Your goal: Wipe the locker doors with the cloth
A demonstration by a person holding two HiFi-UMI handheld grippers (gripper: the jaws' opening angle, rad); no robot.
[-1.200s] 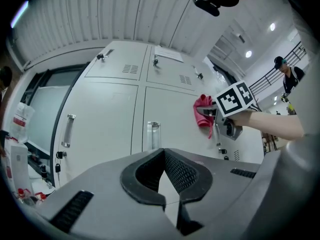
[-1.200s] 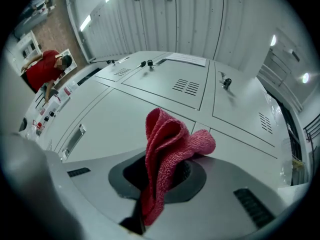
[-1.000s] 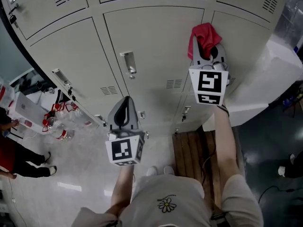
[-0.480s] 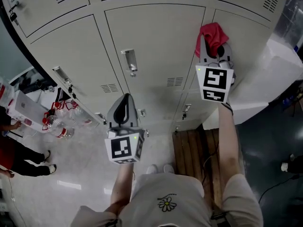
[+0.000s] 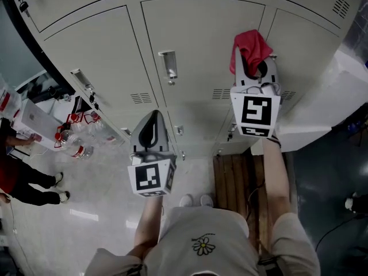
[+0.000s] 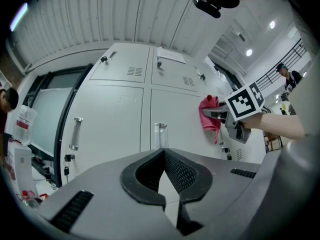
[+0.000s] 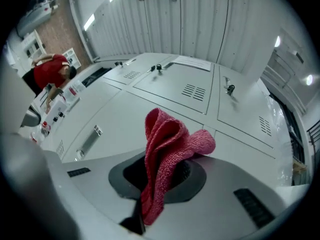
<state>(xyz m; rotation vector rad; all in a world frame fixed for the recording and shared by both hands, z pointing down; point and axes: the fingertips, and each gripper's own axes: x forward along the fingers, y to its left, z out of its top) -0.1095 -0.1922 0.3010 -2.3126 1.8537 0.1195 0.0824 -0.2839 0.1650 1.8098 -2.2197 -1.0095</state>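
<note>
Before grey locker doors [image 5: 195,45], the right gripper [image 5: 256,72] clamps the red cloth [image 5: 248,46], seemingly touching the right-hand door; the left gripper [image 5: 150,128], nearer, is clenched on nothing.

Locker area; rows of grey metal lockers [image 5: 201,50]; polished floor [image 5: 103,211].

No word, number or brand can be read anywhere. The paper sheet [image 6: 171,54] on an upper locker door [image 6: 172,76] shows print too small to make out, and the red labels on the bottles [image 5: 73,147] are blurred
</note>
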